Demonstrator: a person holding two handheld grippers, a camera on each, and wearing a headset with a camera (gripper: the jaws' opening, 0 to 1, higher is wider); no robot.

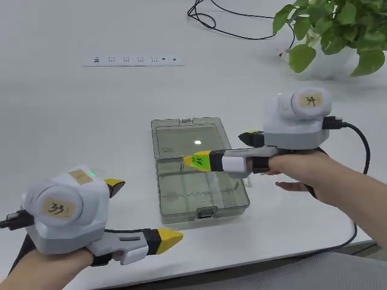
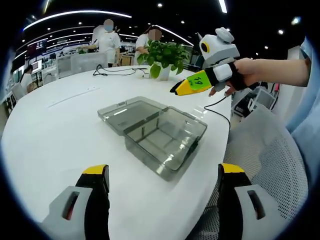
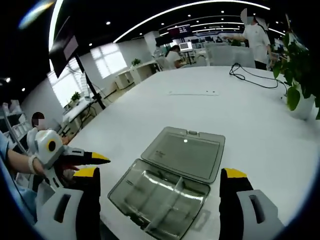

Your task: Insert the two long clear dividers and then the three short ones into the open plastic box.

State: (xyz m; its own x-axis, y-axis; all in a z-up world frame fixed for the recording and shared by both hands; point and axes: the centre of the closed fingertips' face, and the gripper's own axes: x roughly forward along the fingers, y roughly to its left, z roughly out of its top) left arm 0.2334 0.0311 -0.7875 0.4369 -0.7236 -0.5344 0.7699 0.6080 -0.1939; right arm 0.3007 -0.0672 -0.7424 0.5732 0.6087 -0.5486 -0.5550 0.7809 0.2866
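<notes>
I hold the left gripper (image 1: 145,211) at the table's (image 1: 72,121) near left, its 2 jaws spread wide and empty; the right gripper (image 1: 221,150) hovers over the right side of the open plastic box (image 1: 181,212), jaws also apart and empty. The box sits mid-table, lid (image 1: 187,136) folded back on the far side, with clear dividers (image 3: 165,192) standing in its base, too faint to count.

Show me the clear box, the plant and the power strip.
Clear box (image 1: 184,138): head view, on its open lid.
Plant (image 1: 335,17): head view, on its leaves.
Power strip (image 1: 133,60): head view, middle of its white body.
</notes>
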